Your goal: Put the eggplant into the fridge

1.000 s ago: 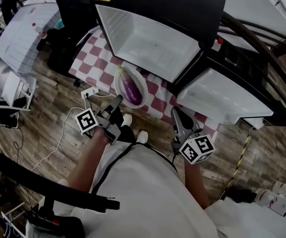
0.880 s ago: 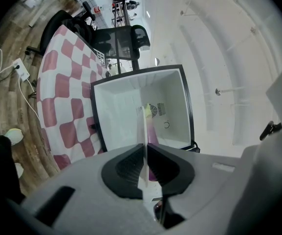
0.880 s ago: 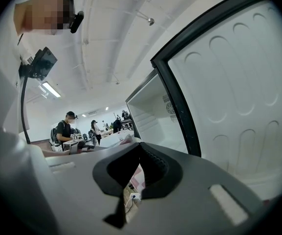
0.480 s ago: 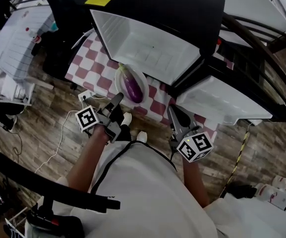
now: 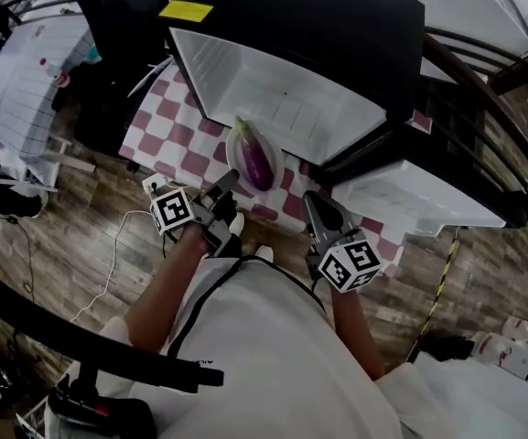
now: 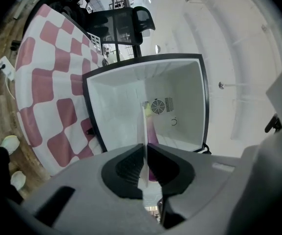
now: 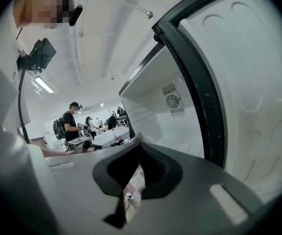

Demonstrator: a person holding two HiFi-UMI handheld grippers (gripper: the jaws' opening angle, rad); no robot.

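A purple eggplant (image 5: 259, 161) lies on a white plate (image 5: 238, 149), held up at the lower edge of the open fridge (image 5: 273, 80). My left gripper (image 5: 230, 179) is shut on the plate's near rim. In the left gripper view the rim (image 6: 143, 126) stands as a thin white edge between the jaws of the left gripper (image 6: 144, 148), with the eggplant (image 6: 153, 131) behind it and the white fridge interior (image 6: 121, 106) beyond. My right gripper (image 5: 309, 199) hangs to the plate's right, apart from it. In the right gripper view the right gripper (image 7: 139, 146) looks shut with nothing in it.
The fridge door (image 5: 410, 190) stands open at the right, close to my right gripper, and fills the right gripper view's right side as the door (image 7: 248, 82). A red-and-white checkered cloth (image 5: 177, 126) covers the table under the fridge. A power strip (image 5: 154, 186) and cables lie on the wooden floor.
Both grippers have moved forward toward the fridge. The plate with the eggplant has gone along in the left gripper and now sits at the fridge's lower edge.
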